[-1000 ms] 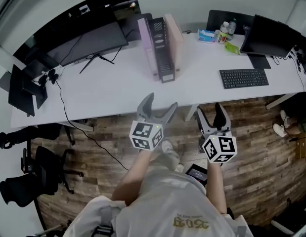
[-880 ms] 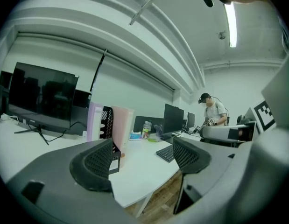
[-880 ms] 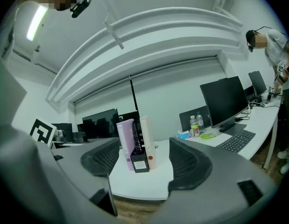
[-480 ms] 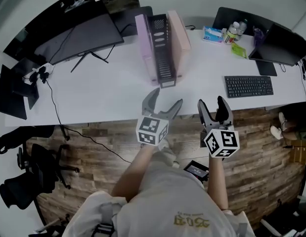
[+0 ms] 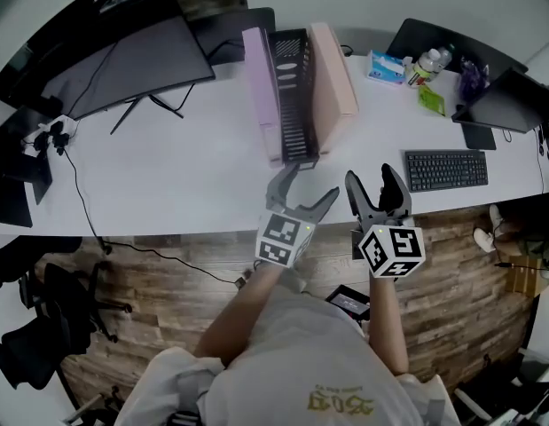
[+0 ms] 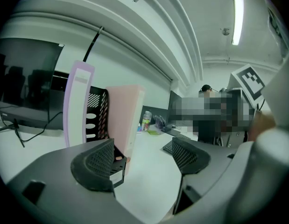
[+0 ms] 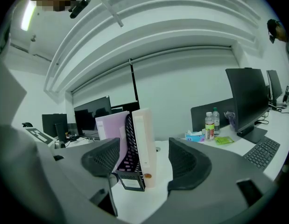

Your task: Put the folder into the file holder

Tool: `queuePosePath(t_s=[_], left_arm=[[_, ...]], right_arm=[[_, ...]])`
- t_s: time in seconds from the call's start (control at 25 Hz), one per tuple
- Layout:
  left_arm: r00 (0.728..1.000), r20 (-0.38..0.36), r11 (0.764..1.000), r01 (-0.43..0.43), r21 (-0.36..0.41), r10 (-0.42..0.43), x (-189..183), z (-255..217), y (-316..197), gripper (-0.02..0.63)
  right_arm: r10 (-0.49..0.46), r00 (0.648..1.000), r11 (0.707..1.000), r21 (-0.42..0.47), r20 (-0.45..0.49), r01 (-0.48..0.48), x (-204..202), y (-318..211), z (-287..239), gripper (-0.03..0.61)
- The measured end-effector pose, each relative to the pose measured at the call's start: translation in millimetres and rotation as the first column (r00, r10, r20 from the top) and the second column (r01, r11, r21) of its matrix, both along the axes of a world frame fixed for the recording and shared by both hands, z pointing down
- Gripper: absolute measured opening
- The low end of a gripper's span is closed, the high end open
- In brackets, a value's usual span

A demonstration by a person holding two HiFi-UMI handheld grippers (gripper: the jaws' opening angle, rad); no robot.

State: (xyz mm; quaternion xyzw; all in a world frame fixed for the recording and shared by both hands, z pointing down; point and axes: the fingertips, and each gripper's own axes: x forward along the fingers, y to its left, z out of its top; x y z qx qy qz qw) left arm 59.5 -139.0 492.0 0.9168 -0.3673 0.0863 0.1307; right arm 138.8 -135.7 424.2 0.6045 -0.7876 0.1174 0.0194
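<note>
A black mesh file holder (image 5: 294,96) stands on the white desk (image 5: 185,167). A lilac folder (image 5: 259,91) stands upright against its left side and a pink folder (image 5: 333,82) against its right side. My left gripper (image 5: 309,183) hangs open over the desk's front edge, just short of the holder's near end, with nothing in it. My right gripper (image 5: 372,177) is open and empty beside it, to the right. The left gripper view has the lilac folder (image 6: 78,106), the holder (image 6: 96,113) and the pink folder (image 6: 123,120) ahead. In the right gripper view the holder (image 7: 131,167) and the pink folder (image 7: 145,143) sit between the jaws.
A keyboard (image 5: 443,169) lies on the desk to the right, with a bottle (image 5: 427,63), a tissue box (image 5: 385,65) and a dark monitor (image 5: 509,100) behind it. A large monitor (image 5: 141,60) stands back left. An office chair (image 5: 35,353) stands on the wood floor at left.
Both grippers have moved forward from over the floor to the desk's front edge, closer to the file holder. Both stay open.
</note>
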Motion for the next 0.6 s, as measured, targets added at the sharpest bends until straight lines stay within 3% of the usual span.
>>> queuePosePath(t_s=[0.2, 0.6], left_arm=[[0.999, 0.006, 0.999, -0.048, 0.014, 0.048, 10, 5, -12, 0.388], [0.998, 0.022, 0.998, -0.065, -0.005, 0.065, 14, 20, -27, 0.377]], right_arm=[[-0.004, 1.000, 1.000, 0.012, -0.023, 0.004, -9, -19, -5, 0.322], [-0.039, 0.997, 0.999, 0.026, -0.072, 0.041, -29, -54, -11, 0.324]])
